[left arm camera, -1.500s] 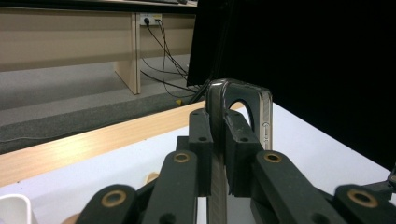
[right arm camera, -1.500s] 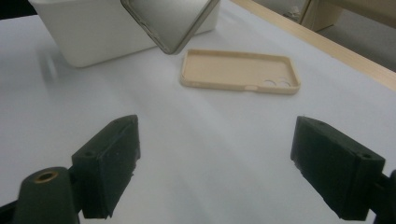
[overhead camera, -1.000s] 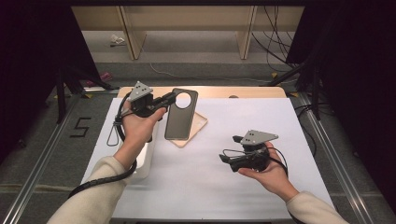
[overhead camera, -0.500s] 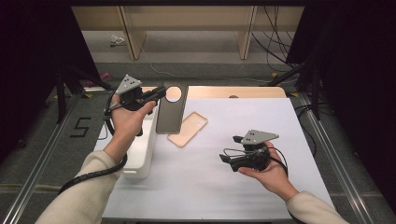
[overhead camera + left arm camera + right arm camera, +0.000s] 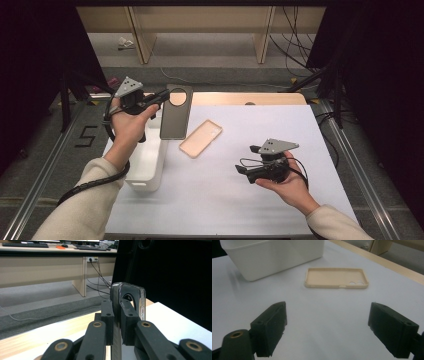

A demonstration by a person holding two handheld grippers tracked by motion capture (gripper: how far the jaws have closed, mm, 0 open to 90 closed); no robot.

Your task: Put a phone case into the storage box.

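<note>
Since half a second before, we had swung the dark phone case [image 5: 175, 112] slightly rightward. Nearest us, our right gripper [image 5: 241, 169] hovered, jaws wide apart. Beyond lay the beige case [image 5: 201, 138] beside the white bin [image 5: 150, 165]. Farthest, our left gripper [image 5: 162, 96] clamped the dark case's top edge, aloft.

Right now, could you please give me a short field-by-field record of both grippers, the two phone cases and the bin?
left gripper: shut on the dark case, raised above the table
dark case: hangs by its camera-hole end, beside the bin's far right corner
right gripper: open, holds nothing, low over the sheet, aimed at the tan case
tan case: lies flat on the white sheet, hollow side up, untouched
bin: white, at the table's left edge, under the left forearm
sheet: white, covers most of the table
</note>
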